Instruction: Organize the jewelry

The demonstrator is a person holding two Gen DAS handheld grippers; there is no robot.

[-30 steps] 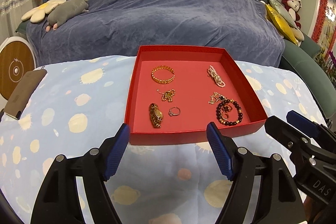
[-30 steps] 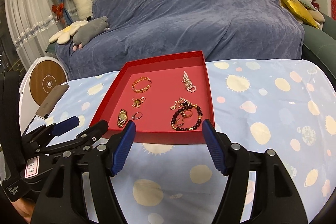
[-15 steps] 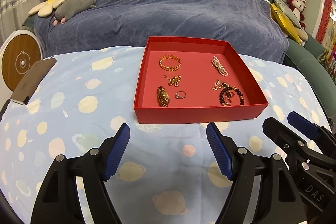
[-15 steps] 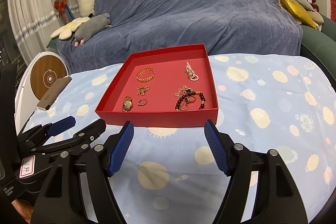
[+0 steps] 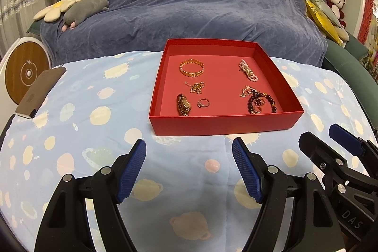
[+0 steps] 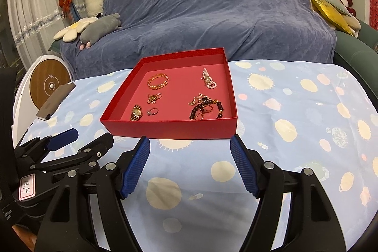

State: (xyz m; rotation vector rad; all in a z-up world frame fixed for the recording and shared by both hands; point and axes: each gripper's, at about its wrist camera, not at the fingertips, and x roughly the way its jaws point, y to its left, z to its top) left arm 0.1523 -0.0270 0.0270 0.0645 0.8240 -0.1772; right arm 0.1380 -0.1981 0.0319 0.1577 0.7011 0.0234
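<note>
A red tray (image 5: 219,125) (image 6: 170,129) sits on the table and holds several pieces of jewelry. In it lie a gold bangle (image 5: 191,67) (image 6: 157,81), a pearl bracelet (image 5: 248,69) (image 6: 209,80), a gold chain (image 5: 196,87), a gold watch (image 5: 183,104) (image 6: 136,112), a silver ring (image 5: 203,103) (image 6: 152,111) and a dark bead bracelet (image 5: 261,103) (image 6: 206,109). My left gripper (image 5: 189,168) is open and empty, in front of the tray's near wall. My right gripper (image 6: 190,164) is open and empty, also just short of the tray.
The table wears a light blue cloth with planet prints (image 5: 94,110). A phone (image 5: 40,92) lies at the table's left edge. A blue-covered sofa (image 5: 189,11) with plush toys stands behind. A round white and wood device (image 5: 24,73) stands at the left.
Both grippers have pulled back from the tray and risen; the tray now looks farther away. The jewelry has not moved.
</note>
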